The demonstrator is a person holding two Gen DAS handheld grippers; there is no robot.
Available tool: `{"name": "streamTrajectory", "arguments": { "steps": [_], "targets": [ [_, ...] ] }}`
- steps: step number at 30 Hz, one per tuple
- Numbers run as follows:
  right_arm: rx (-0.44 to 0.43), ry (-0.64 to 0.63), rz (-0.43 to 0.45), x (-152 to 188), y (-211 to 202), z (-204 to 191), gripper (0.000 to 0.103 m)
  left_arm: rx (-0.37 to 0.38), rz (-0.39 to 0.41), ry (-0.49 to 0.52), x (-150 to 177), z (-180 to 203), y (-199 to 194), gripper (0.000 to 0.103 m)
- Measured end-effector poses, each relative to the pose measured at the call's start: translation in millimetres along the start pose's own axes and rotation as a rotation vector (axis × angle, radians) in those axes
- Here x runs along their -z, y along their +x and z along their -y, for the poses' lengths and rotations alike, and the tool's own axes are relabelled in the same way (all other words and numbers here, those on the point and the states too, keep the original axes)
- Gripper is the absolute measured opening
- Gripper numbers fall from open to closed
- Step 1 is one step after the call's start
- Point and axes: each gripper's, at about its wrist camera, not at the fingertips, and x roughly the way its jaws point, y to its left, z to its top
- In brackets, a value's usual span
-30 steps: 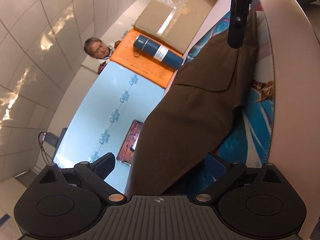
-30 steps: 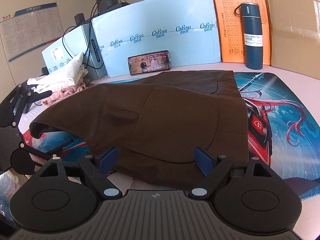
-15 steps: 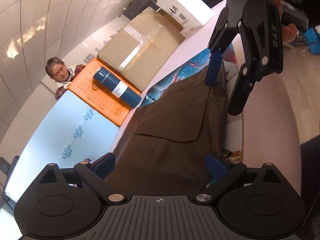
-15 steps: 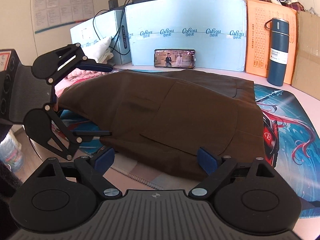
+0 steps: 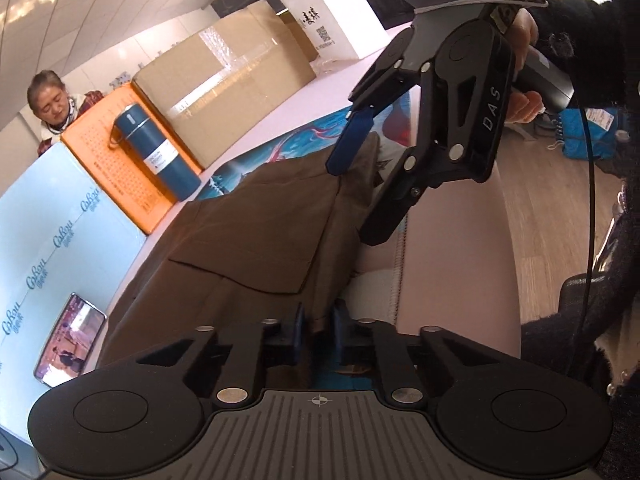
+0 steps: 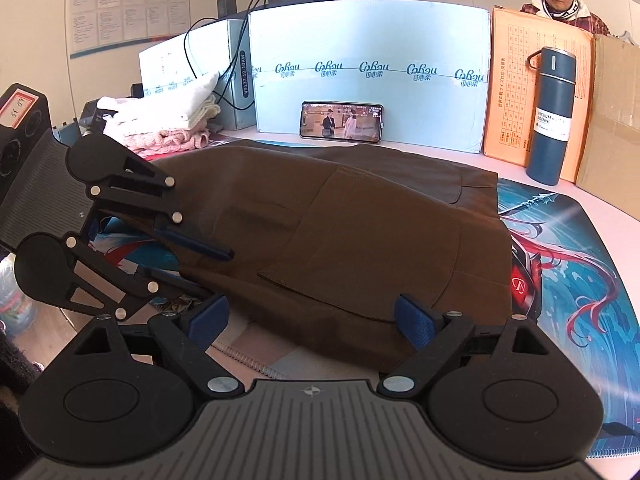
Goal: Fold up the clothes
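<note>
Jaws: my left gripper [image 5: 318, 330] pinches the brown garment's [image 6: 340, 232] edge; my right gripper [image 6: 310, 320] gapes, seemingly untouching. Soft, limp cloth; I'd grab its near hem.

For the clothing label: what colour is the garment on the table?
Dark brown garment, clearest in the right wrist view.

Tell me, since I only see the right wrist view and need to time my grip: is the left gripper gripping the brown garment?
Observer: Yes. The left wrist view shows the left gripper shut on the brown garment at its edge.
Operator: How does my right gripper look from there?
Observer: The right gripper is open, jaws straddling the garment's edge and pressing nothing.
Operator: Anything beyond it?
Observer: A white paper bag stands farther back, apart from the garment.
</note>
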Motion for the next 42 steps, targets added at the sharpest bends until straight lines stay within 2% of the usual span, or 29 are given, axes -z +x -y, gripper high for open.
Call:
{"name": "streamTrajectory", "arguments": {
  "steps": [3,6,9,10,11,12,13,14,16,21,23,24,25,26,27,28,30,32,34,37,40,42],
  "targets": [
    [-0.025,-0.029,-0.003,0,1,-4,0.09,-0.003,0.043,-0.061,0,-4,-10,0.005],
    [-0.031,-0.085,0.002,-4,1,-9,0.09,0.025,0.138,-0.155,-1,-12,-30,0.005],
    [-0.028,-0.16,-0.005,-9,4,-16,0.09,0.049,0.19,-0.216,0,-16,-42,0.005],
    [-0.029,-0.188,-0.011,-11,5,-19,0.087,0.061,0.201,-0.234,1,-16,-45,0.005],
    [-0.035,-0.218,-0.015,-12,5,-22,0.074,0.075,0.211,-0.251,2,-15,-48,0.005],
    [-0.044,-0.25,-0.017,-12,4,-25,0.062,0.088,0.221,-0.268,3,-15,-51,0.005],
    [-0.059,-0.274,-0.024,-12,1,-28,0.037,0.103,0.227,-0.28,4,-14,-53,0.005],
    [-0.076,-0.292,-0.034,-11,-2,-30,0.028,0.118,0.233,-0.292,6,-12,-54,0.005],
    [-0.108,-0.327,-0.057,-7,-10,-36,0.021,0.167,0.243,-0.33,9,-10,-58,0.005],
    [-0.15,-0.318,-0.11,4,-32,-45,0.019,0.283,0.259,-0.407,14,-5,-60,0.01],
    [-0.182,-0.302,-0.118,6,-38,-48,0.019,0.313,0.29,-0.417,15,-7,-65,0.018],
    [-0.205,-0.292,-0.115,6,-42,-49,0.021,0.319,0.307,-0.422,16,-9,-68,0.031],
    [-0.231,-0.28,-0.106,5,-47,-49,0.034,0.299,0.327,-0.432,18,-12,-72,0.049],
    [-0.251,-0.272,-0.087,4,-52,-50,0.065,0.274,0.347,-0.442,20,-16,-77,0.059],
    [-0.262,-0.263,-0.054,2,-57,-50,0.08,0.235,0.368,-0.458,22,-22,-82,0.073],
    [-0.274,-0.25,-0.016,-1,-62,-48,0.09,0.185,0.378,-0.488,26,-30,-87,0.077],
    [-0.286,-0.202,0.052,-10,-69,-38,0.09,0.08,0.395,-0.551,34,-47,-98,0.078],
    [-0.258,-0.134,0.108,-19,-67,-20,0.09,-0.08,0.364,-0.634,45,-71,-105,0.084],
    [-0.196,-0.043,0.136,-28,-57,2,0.091,-0.249,0.286,-0.743,61,-99,-105,0.088],
    [-0.027,0.124,0.135,-46,-22,43,0.091,-0.474,0.113,-0.906,87,-144,-91,0.088],
    [0.07,0.306,0.105,-56,13,85,0.09,-0.575,-0.003,-1.003,116,-182,-80,0.087],
    [0.138,0.408,0.069,-63,38,106,0.09,-0.582,-0.068,-1.034,133,-202,-67,0.086]
  ]
}}
